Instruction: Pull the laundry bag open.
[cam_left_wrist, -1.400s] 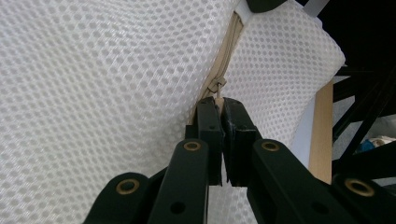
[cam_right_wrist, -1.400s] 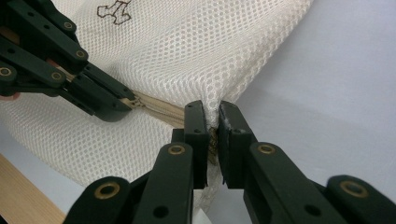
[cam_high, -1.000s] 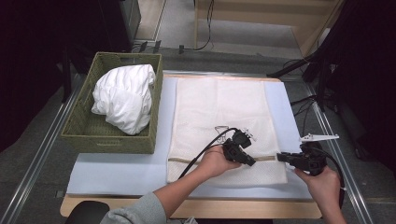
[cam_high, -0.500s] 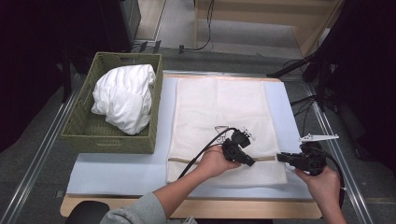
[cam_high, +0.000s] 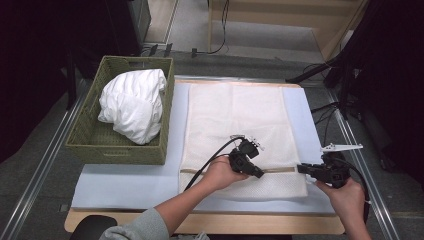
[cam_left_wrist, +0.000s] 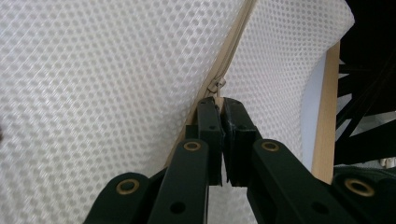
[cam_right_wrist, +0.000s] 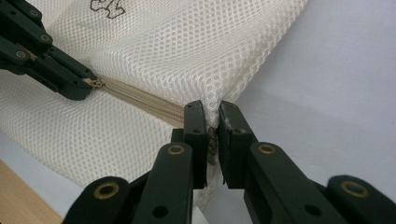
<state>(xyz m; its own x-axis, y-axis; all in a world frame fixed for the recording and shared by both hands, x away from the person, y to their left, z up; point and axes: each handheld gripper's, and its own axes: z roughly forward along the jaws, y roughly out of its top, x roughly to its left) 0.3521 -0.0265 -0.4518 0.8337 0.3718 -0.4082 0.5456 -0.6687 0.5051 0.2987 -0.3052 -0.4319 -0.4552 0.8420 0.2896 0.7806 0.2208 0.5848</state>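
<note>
Zipping calls for tension, and both hands supply it: the left gripper (cam_high: 256, 173) is clamped on the zipper pull (cam_left_wrist: 216, 87), while the right gripper (cam_high: 303, 168) pinches the mesh bag (cam_high: 235, 112) at its near right corner, right at the end of the zipper (cam_right_wrist: 140, 100). The bag lies flat on a pale blue mat (cam_high: 125, 177), its zipper running across near the person's edge. To do the step well, I'd judge, the right gripper should hold the corner firm and low, so the tape stays straight, and the left should draw the pull along the line of the teeth, not upward, or the mesh may bunch and snag in the slider. The mat covers a wooden table (cam_high: 210, 222). A green basket (cam_high: 85, 142) stands just left of the bag, with white laundry (cam_high: 132, 102) piled in it. Beyond the table the floor is grey, cables trail across it, and the room's sides are dark.
</note>
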